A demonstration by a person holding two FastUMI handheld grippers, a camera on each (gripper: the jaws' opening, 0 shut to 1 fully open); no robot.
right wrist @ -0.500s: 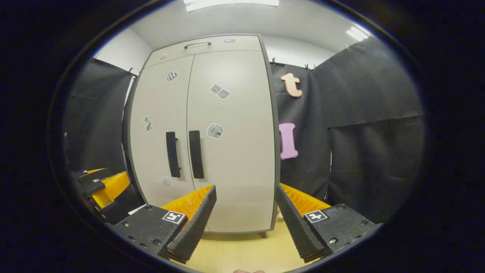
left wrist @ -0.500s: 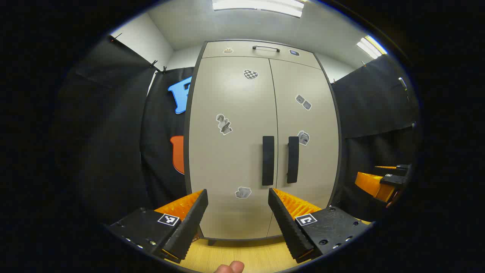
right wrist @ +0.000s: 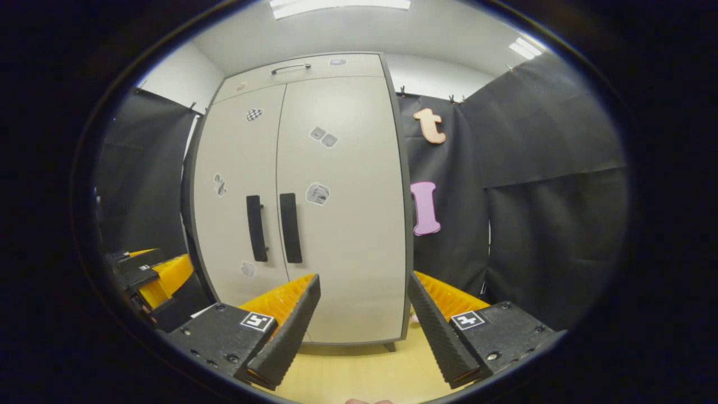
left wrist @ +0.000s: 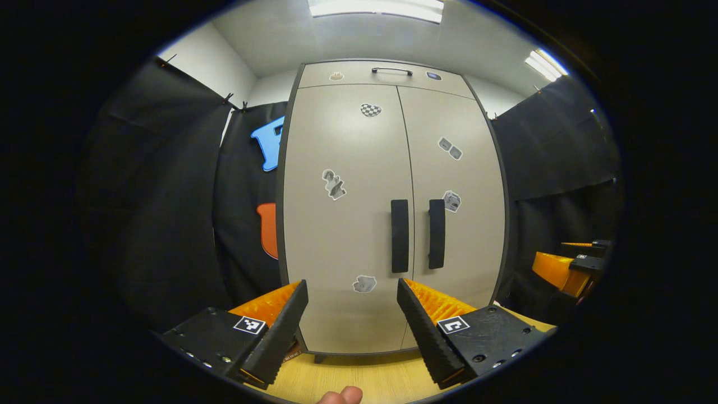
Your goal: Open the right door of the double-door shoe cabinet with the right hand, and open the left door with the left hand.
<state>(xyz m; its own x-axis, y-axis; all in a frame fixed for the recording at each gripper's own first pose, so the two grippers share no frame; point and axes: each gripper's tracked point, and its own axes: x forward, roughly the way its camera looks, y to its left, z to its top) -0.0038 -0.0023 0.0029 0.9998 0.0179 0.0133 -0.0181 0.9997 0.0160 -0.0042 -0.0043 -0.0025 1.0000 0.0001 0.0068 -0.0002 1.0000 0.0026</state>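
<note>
A tall beige double-door shoe cabinet stands ahead with both doors closed. Two black vertical handles sit at the middle seam: the left door's handle and the right door's handle. My left gripper is open, well short of the cabinet and low in front of the left door. My right gripper is open too, held back from the right door's lower part. Each view catches the other gripper off to its side, the right one and the left one.
A drawer with a slim handle tops the cabinet. Several small stickers dot the doors. Black cloth walls close in on both sides. The floor is light wood. A fingertip shows at the bottom edge.
Both grippers shifted only slightly; the cabinet sits a touch lower and more centred in the left gripper view. The doors stay closed.
</note>
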